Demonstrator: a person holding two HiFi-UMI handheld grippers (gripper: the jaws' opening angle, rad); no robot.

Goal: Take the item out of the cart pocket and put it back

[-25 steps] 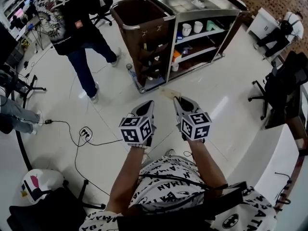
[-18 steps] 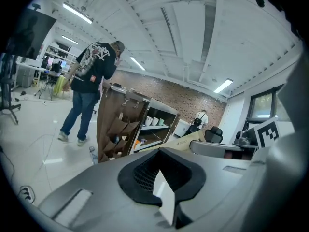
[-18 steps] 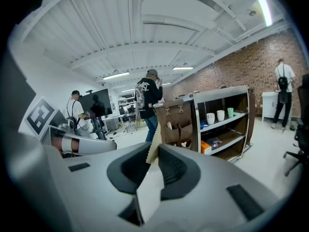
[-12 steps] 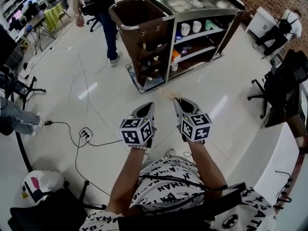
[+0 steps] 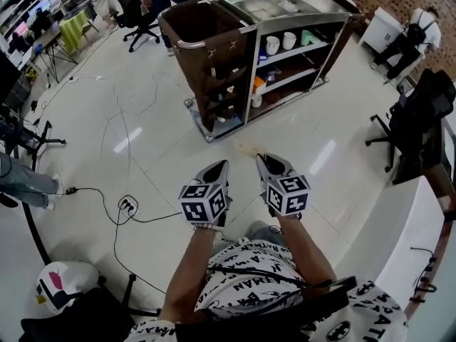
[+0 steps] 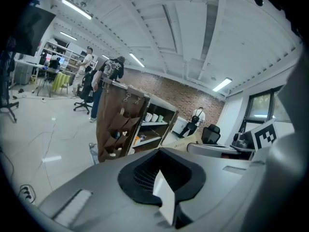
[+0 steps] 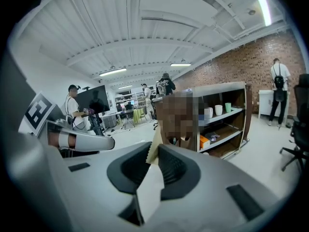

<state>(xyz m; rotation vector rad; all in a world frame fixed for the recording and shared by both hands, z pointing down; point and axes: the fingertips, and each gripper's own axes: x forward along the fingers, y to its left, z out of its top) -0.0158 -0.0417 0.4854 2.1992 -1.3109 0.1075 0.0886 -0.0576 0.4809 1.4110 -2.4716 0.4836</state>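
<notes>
The brown housekeeping cart (image 5: 256,20) stands ahead on the floor, its side pockets (image 5: 222,91) facing me with small items in them. My right gripper (image 5: 261,157) is shut on a thin beige packet (image 5: 249,147) that sticks out past its tip toward the cart. In the right gripper view the packet (image 7: 155,141) with its serrated edge is pinched between the black pads of the right gripper (image 7: 153,161). My left gripper (image 5: 222,164) hangs beside it, shut with nothing in it (image 6: 161,170). Both are well short of the cart. The left gripper view shows the packet (image 6: 186,140) at the right.
Cups (image 5: 279,43) and boxes sit on the cart's shelves. A power strip and cables (image 5: 127,204) lie on the floor at the left. Office chairs (image 5: 410,116) and a white counter (image 5: 410,241) are on the right. People stand at the far back left and right.
The person in dark clothes has walked away from the cart's left side toward the back. Both grippers have stayed where they were, the packet still held.
</notes>
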